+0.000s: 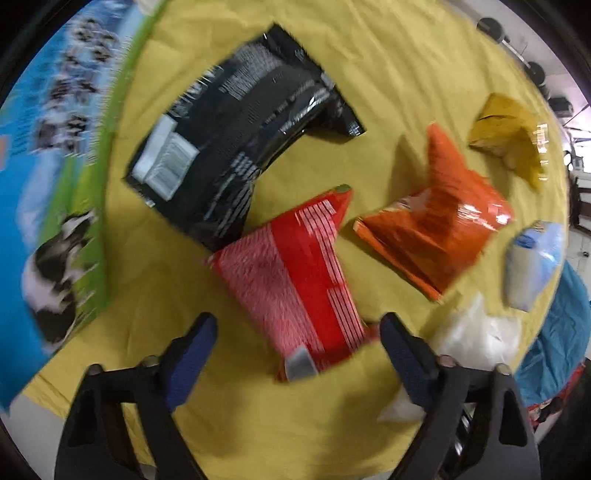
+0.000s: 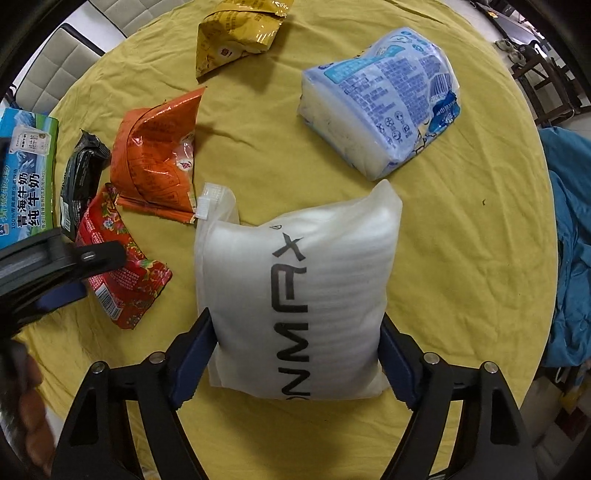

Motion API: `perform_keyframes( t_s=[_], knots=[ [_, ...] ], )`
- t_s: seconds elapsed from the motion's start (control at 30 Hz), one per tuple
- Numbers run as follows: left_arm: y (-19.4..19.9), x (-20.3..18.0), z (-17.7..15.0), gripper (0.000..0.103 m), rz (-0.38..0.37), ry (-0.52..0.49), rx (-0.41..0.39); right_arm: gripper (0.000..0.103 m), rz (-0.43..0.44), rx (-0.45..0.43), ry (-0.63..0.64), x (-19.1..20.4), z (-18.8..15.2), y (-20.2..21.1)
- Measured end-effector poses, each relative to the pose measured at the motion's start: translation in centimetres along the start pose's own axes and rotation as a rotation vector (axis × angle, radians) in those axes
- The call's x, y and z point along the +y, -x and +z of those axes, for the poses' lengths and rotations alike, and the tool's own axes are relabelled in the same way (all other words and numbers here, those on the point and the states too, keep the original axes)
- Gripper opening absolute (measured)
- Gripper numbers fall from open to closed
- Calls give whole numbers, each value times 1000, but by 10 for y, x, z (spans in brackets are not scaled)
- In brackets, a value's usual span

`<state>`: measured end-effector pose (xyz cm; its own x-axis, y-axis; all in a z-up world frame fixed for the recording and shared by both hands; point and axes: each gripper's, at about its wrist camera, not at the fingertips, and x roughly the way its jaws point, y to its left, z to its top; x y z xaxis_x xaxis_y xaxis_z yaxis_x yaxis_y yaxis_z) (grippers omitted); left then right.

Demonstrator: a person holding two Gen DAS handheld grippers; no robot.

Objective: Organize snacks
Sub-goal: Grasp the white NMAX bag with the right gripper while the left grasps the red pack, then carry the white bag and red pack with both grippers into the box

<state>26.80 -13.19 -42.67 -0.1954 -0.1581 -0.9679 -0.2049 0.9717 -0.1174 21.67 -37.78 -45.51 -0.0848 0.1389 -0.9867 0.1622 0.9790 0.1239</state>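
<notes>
The right tool point(image 2: 297, 354) was closed against both sides of the white pouch point(image 2: 295, 288), lying on the bench point(image 2: 461, 258). The left tool point(image 1: 297, 343) was spread wide and empty above the red packet point(image 1: 295, 273); squarer centring was judged advisable.

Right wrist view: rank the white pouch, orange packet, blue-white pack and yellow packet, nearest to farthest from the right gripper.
1. white pouch, between the right gripper fingers.
2. orange packet, ahead-left; blue-white pack, ahead-right: too close to call.
3. yellow packet, far edge.
</notes>
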Motion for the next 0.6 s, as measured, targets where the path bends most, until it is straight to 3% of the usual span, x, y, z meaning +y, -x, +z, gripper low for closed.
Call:
perform_keyframes(
  t_s=[0.03,0.07,0.17,0.27,0.33,0.5,0.6],
  knots=[
    [-3,-1,1,61,-10,-7,-3,83,-1,3,-1,0,0,1],
    [-6,-2,0,53,2,-23,-7,83,1,7,-3,-1,0,1],
    [-5,-6,-10,48,58,-111,-40,81,5,16,0,0,-3,7],
    [-6,-6,-31,48,127,-198,-70,78,10,27,18,2,-2,10],
    [-12,-5,-40,49,142,-237,-85,81,15,26,14,-1,-1,9],
    [-23,0,-44,48,149,-220,-102,85,14,41,1,0,6,3],
    [-33,-1,-46,45,154,-217,-123,78,-2,33,21,3,2,8]
  ],
)
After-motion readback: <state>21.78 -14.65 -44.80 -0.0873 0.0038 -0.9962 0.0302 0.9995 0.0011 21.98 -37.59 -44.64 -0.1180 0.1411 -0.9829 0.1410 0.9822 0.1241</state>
